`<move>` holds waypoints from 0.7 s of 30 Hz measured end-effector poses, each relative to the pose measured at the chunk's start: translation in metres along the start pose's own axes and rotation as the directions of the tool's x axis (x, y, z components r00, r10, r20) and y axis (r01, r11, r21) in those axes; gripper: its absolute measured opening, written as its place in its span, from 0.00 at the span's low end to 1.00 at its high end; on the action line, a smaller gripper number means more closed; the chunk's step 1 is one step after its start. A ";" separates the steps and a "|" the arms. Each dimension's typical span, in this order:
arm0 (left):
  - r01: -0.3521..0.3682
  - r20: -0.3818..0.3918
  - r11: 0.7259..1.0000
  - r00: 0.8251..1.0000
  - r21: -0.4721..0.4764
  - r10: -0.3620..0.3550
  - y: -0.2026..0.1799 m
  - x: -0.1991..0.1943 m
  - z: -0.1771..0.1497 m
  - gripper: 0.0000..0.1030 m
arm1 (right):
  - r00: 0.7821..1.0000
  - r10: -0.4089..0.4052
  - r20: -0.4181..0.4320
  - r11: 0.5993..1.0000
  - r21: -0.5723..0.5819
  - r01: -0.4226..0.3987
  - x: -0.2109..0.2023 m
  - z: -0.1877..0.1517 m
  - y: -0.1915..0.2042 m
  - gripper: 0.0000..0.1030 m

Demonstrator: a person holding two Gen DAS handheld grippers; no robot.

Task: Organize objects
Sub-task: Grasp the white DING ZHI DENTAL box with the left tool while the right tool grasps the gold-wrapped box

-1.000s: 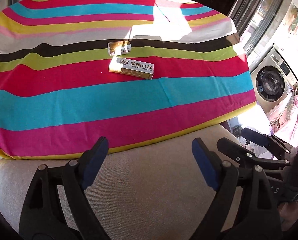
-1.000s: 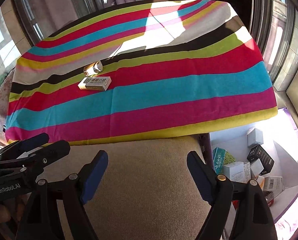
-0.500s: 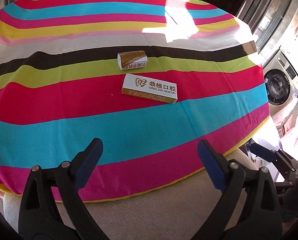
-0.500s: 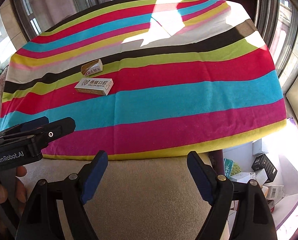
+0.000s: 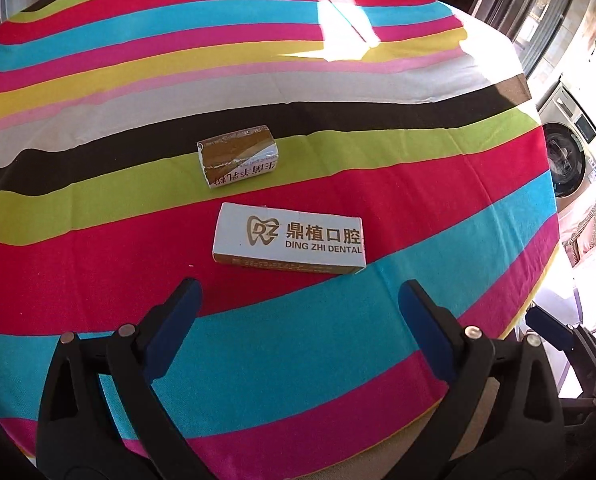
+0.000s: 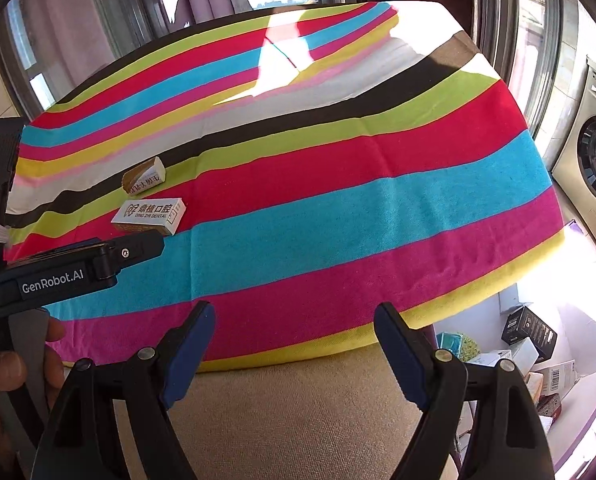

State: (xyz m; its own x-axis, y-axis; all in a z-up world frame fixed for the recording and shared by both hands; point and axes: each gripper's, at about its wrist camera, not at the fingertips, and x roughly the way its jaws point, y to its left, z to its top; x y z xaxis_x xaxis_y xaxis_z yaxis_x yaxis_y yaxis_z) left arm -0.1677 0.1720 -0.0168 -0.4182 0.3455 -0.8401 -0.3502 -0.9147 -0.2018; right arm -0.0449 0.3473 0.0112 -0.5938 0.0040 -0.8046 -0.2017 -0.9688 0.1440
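Observation:
A white and gold box marked DING ZHI DENTAL lies flat on the striped tablecloth. A smaller, crumpled brown and white box lies just beyond it. My left gripper is open and empty, hovering just short of the white box. In the right wrist view both boxes show at the left: the white box and the brown box. The left gripper reaches in beside the white box. My right gripper is open and empty over the table's near edge.
A beige cushion lies under the cloth's near edge. Several small boxes lie on the floor at the right. A washing machine stands at the far right, windows behind the table.
My left gripper has moved forward over the cloth, close to the white box. My right gripper has edged forward a little. Both stay open.

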 end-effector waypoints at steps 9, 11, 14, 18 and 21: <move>-0.087 0.039 0.993 0.996 0.078 0.084 -0.005 0.013 0.006 0.98 | 0.999 -0.015 0.051 1.000 0.011 0.014 0.008 0.009 0.002 0.80; -0.098 0.049 0.991 0.994 0.086 0.094 -0.004 0.013 0.005 0.93 | 0.999 -0.019 0.050 1.000 0.002 0.019 0.012 0.011 0.004 0.80; -0.105 0.071 0.990 0.993 0.090 0.099 -0.003 0.011 0.007 0.81 | 0.998 -0.031 0.057 0.999 -0.010 0.031 0.015 0.013 0.008 0.80; -0.074 0.090 0.995 0.994 0.072 0.067 0.002 0.009 0.005 0.81 | 0.997 -0.053 0.062 0.998 -0.036 0.056 0.017 0.014 0.016 0.80; -0.070 0.114 0.998 0.991 -0.003 0.070 0.016 0.001 0.002 0.81 | 0.996 -0.058 0.071 0.996 -0.068 0.063 0.018 0.016 0.024 0.80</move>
State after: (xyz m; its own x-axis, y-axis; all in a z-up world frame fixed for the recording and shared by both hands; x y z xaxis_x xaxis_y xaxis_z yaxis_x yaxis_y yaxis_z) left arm -0.1757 0.1581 -0.0202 -0.5344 0.3019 -0.7895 -0.3176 -0.9373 -0.1434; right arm -0.0731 0.3278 0.0094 -0.6347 0.0782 -0.7688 -0.1857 -0.9812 0.0535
